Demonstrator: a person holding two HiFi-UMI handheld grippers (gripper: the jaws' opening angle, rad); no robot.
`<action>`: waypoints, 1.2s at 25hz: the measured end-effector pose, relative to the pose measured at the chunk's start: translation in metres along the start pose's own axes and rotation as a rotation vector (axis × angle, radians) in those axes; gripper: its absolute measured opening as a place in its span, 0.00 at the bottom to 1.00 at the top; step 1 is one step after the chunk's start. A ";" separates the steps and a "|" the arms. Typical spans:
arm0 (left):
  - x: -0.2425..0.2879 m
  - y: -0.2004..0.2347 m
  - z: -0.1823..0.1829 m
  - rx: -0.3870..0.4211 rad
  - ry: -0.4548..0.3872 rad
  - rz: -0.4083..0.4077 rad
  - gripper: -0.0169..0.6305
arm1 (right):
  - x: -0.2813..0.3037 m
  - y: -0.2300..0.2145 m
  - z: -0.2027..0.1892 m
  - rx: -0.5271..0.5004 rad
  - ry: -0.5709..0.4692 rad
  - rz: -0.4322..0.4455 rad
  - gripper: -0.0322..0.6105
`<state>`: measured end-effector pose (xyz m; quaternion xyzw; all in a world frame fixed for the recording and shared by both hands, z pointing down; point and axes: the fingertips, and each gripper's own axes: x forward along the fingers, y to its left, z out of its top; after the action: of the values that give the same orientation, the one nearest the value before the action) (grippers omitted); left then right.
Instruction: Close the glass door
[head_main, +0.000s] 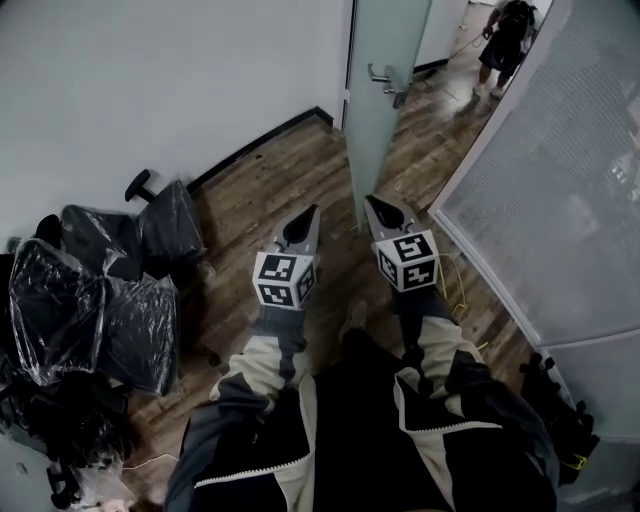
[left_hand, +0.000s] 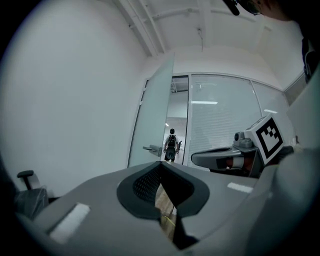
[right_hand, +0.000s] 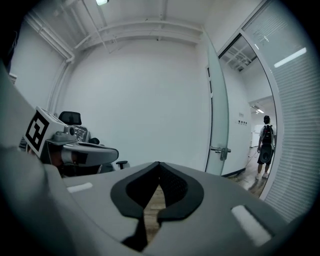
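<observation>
Head view: my left gripper (head_main: 303, 225) and right gripper (head_main: 383, 212) are clenched empty (approach stage, I judge), short of the open glass door (head_main: 385, 120); next, catch its handle (head_main: 387, 82).

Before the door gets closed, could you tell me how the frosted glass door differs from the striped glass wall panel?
The frosted glass door stands swung open; the striped glass wall panel runs flat along the right side. The door carries a metal lever handle; the panel shows none. Both are pale glass reaching the wooden floor.
</observation>
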<state>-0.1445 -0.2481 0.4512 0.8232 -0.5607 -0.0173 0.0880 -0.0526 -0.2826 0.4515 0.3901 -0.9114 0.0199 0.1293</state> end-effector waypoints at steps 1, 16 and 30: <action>0.014 0.010 0.002 0.004 -0.002 0.010 0.03 | 0.017 -0.009 0.003 0.002 -0.005 0.014 0.05; 0.223 0.126 0.066 0.069 -0.016 0.121 0.03 | 0.230 -0.143 0.076 -0.031 -0.043 0.135 0.05; 0.357 0.179 0.070 0.112 0.014 -0.289 0.03 | 0.301 -0.215 0.072 0.057 -0.017 -0.266 0.05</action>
<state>-0.1860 -0.6512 0.4370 0.8989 -0.4361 0.0072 0.0422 -0.1140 -0.6543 0.4442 0.5111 -0.8518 0.0252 0.1121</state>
